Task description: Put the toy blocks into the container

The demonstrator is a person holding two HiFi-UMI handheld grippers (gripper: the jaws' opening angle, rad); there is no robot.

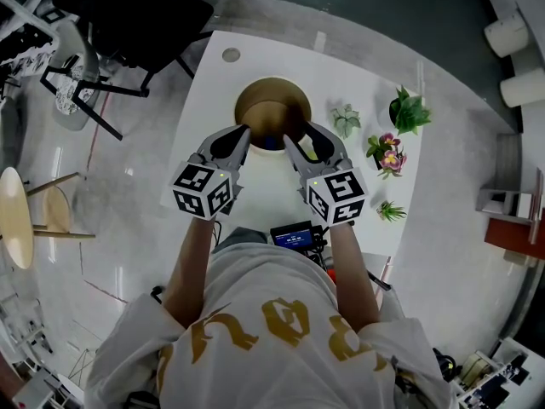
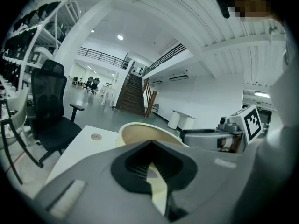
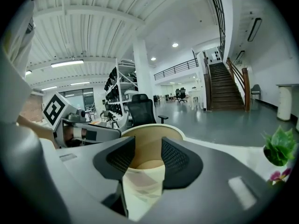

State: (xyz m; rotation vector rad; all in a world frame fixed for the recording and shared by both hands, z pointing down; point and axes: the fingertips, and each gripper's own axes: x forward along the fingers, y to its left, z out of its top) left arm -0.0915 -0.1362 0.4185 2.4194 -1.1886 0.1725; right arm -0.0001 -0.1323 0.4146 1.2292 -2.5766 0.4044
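A round wooden container stands in the middle of the white table. Something blue, probably a toy block, shows just inside its near rim, mostly hidden. My left gripper points at the near left rim with its jaws together and nothing between them; the left gripper view shows its pads meeting in front of the container. My right gripper is at the near right rim, open and empty. In the right gripper view the container fills the gap between the jaws.
Several small potted plants stand along the table's right side. A small device with a lit screen lies at the near edge. A black office chair stands beyond the far left corner, and a round wooden stool is on the left.
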